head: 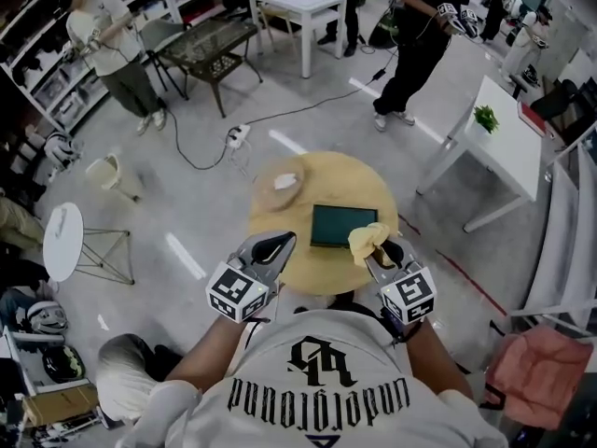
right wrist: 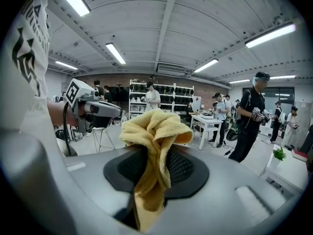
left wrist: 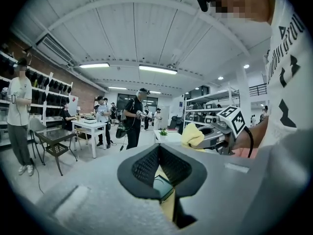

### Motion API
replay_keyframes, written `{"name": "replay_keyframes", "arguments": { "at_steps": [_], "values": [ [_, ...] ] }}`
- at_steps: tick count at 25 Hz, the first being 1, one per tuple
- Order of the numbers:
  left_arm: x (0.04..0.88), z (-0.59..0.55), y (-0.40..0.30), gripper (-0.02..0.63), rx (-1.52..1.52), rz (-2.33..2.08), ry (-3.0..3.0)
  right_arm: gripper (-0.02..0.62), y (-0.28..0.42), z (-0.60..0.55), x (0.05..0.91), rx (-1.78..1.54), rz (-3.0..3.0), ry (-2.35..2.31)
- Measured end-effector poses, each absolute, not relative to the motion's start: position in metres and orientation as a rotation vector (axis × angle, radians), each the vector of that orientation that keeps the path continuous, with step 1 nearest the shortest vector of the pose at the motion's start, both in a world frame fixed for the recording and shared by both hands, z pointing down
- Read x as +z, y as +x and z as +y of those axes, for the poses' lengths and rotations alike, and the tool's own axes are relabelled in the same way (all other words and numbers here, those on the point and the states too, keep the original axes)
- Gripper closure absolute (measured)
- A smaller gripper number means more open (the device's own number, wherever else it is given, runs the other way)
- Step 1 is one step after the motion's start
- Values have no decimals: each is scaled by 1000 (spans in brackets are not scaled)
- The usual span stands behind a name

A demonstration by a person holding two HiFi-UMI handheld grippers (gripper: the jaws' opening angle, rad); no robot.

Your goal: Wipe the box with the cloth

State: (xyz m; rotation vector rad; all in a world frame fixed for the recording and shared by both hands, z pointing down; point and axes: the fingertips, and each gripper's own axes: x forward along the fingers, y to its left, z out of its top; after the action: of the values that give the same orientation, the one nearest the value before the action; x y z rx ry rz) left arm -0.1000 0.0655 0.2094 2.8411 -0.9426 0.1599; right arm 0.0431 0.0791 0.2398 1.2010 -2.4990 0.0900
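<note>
The right hand-held gripper (head: 384,250) is clenched on a yellow cloth (head: 367,239), which bunches out past its tips and hangs down between the jaws. The left hand-held gripper (head: 280,243) is closed with nothing in it. The dark green box (head: 340,225) lies flat on the round wooden worktop (head: 328,170), just ahead of both grippers and between them, its long axis running left to right across the person's front. From the head view the cloth overlaps the box's near right corner, though I cannot tell whether it touches. The right hand is the nearer one, so the wipe likely calls for lowering the cloth and sweeping leftward along the box's length.
</note>
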Motion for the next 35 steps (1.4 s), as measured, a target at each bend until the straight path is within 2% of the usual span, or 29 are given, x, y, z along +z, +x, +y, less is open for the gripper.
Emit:
{"name": "replay_keyframes", "arguments": {
  "at_steps": [11,27,35],
  "values": [
    [207,89,-82,600,154,-985,2815,485,71,100,231,86,-2533,1175],
    [204,189,22,600,136,-1103,2729,485,177,193,230,112,-2598,1088],
    [224,247,38,600,164,-1209,2654,485,218,236,257,160,-2598,1052]
  ]
}}
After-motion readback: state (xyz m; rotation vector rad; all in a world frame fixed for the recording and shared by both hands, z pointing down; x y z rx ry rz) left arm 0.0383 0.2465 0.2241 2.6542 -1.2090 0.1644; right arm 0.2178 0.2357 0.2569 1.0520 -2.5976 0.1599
